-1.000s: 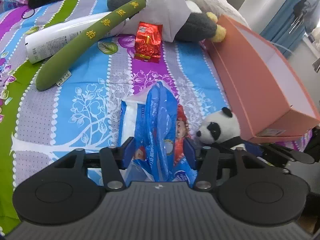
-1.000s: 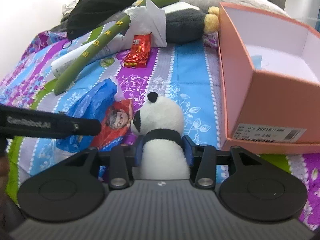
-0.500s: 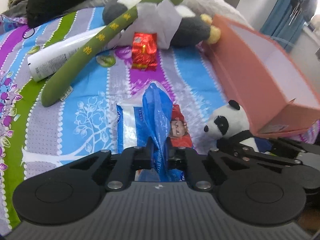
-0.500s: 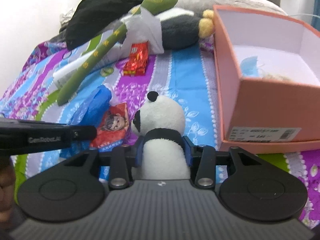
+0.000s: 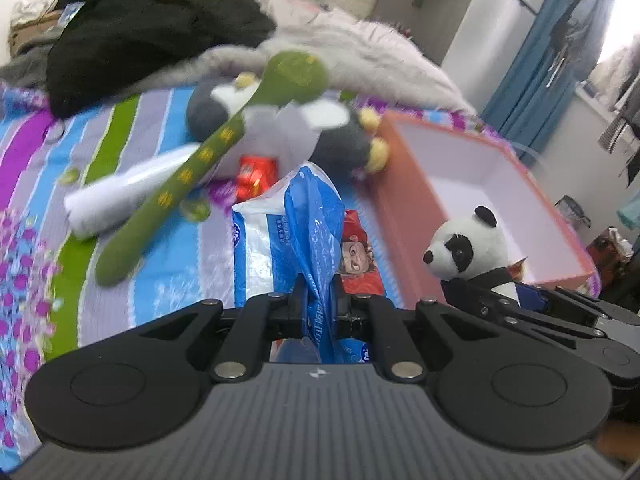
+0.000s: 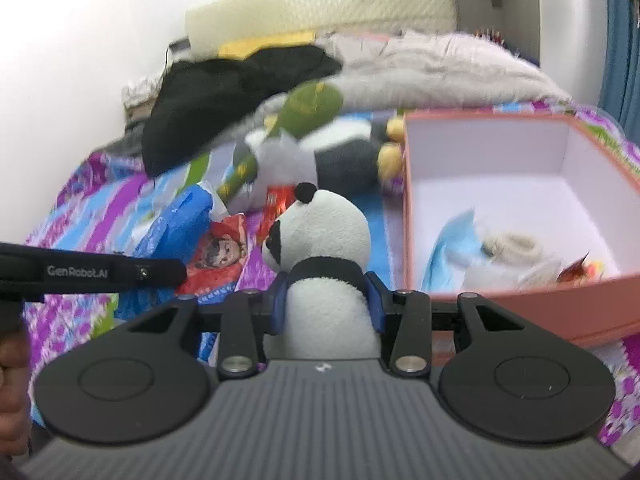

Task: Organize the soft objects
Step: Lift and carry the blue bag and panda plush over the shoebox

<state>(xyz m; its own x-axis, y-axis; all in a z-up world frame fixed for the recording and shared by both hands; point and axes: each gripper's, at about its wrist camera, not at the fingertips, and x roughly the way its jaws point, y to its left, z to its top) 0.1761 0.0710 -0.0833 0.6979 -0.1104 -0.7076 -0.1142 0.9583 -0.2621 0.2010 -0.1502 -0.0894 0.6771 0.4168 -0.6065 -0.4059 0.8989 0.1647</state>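
Left wrist view: the left gripper [image 5: 318, 304] sits low in the middle of the frame, and its two fingers are pinched tight on a crinkly blue plastic bag [image 5: 312, 216]. The bag stands up from the fingers toward the middle of the picture, with a white and blue pack and a red cartoon wrapper [image 5: 358, 258] just beside it. At the lower right, the toy panda [image 5: 466, 250] is held up in the right gripper [image 5: 486, 286], in front of the pink box [image 5: 404, 208]. In the upper middle a long green plush stick [image 5: 208, 160] lies across a big gray and white plush toy [image 5: 336, 136]. A white tube [image 5: 128, 192] lies to the left, and a small red packet [image 5: 256, 174] is near the middle. All of it is on a bright striped bedspread [image 5: 168, 276]. A black cloth [image 5: 152, 40] is piled in the upper left.

In the right wrist view, the right gripper [image 6: 328, 300] is in the lower middle, and its blue pads [image 6: 374, 296] press on both sides of the toy panda [image 6: 324, 236]. The pink box [image 6: 516, 300] fills the right side, open on top, with a blue cloth [image 6: 448, 248] and some small pale things inside. The blue plastic bag [image 6: 180, 216] is at the middle left, behind the black bar of the left gripper.
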